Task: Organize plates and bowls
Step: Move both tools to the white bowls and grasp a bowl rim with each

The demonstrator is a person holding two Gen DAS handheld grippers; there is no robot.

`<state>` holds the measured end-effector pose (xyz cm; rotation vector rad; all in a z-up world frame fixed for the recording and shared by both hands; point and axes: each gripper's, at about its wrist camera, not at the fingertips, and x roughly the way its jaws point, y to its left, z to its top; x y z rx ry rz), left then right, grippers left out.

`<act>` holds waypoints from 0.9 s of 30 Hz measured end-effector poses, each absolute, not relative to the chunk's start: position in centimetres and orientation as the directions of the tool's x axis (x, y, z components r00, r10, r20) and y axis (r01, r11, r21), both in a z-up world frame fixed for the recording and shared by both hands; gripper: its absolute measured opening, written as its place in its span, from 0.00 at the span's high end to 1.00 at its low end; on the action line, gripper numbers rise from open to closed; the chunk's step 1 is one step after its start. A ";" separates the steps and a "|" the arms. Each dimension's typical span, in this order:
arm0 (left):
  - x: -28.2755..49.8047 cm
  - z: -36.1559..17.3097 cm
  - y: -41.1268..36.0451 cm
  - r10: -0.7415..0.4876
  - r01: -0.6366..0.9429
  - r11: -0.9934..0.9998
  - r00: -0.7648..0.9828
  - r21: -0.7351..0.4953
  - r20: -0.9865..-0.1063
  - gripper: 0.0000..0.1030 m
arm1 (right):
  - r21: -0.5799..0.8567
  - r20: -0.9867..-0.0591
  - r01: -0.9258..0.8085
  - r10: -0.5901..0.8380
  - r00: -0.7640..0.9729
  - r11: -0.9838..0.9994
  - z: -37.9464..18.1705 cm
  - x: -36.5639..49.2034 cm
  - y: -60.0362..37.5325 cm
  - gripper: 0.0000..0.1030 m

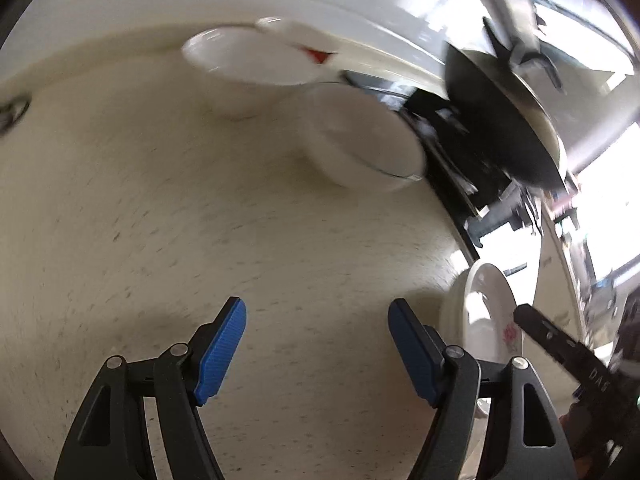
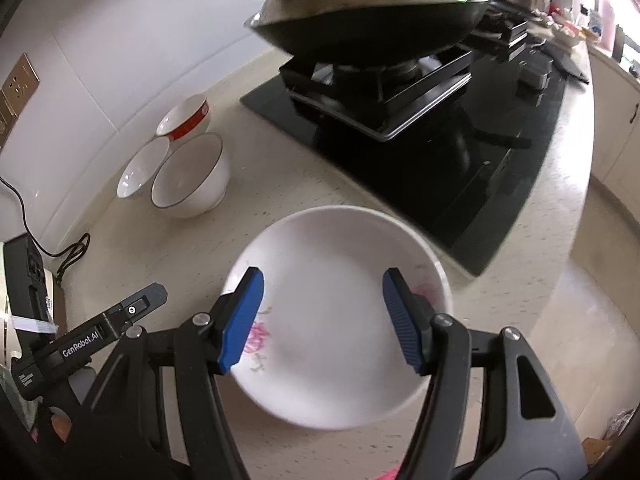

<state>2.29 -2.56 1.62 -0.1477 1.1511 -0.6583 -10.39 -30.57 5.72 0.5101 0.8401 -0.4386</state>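
While we look down along the right gripper (image 2: 322,316), its blue-padded jaws stand apart w/ nothing pinched; the white round plate with pink flower print (image 2: 340,312) lies flat on the counter beneath them, pads above its rim, not pressing it. Left gripper (image 1: 316,344) is likewise spread wide over bare counter, nothing between its pads; in the right wrist view its black body shows at lower left.

We see a cream speckled stone countertop (image 2: 280,184) carrying everything. Farther back, near the wall, three bowls cluster: a white bowl with a thin dark rim line (image 2: 190,176) nearest, a plain white bowl (image 2: 140,170) touching it on the left, and a white bowl with a red band (image 2: 186,118) just behind. To their right is a black glass gas hob (image 2: 460,152) set into the counter, w/ a dark wok under a domed metal lid (image 2: 372,12) on the burner grate.

Beyond that, a white tiled wall (image 2: 100,48), a brass-coloured socket plate (image 2: 20,80) on it, and a black cable (image 2: 40,236) trailing at far left. Bright windows at far right; left wrist view is motion-blurred.
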 end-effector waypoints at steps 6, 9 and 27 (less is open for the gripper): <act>3.7 1.3 -0.5 -0.559 0.322 0.820 0.275 -0.473 -0.783 0.28 | 0.283 -0.797 0.529 -0.111 0.594 0.800 5.5 -8.1 -30.7 0.37; 4.3 1.4 -0.6 -0.567 0.304 0.818 0.276 -0.489 -0.776 0.28 | 0.305 -0.797 0.515 -0.081 0.599 0.801 5.6 -6.4 -30.7 0.37; 11.0 2.5 -5.7 -0.593 0.231 0.805 0.275 -0.546 -0.757 0.28 | 0.394 -0.791 0.450 0.047 0.610 0.802 5.5 5.2 -31.6 0.38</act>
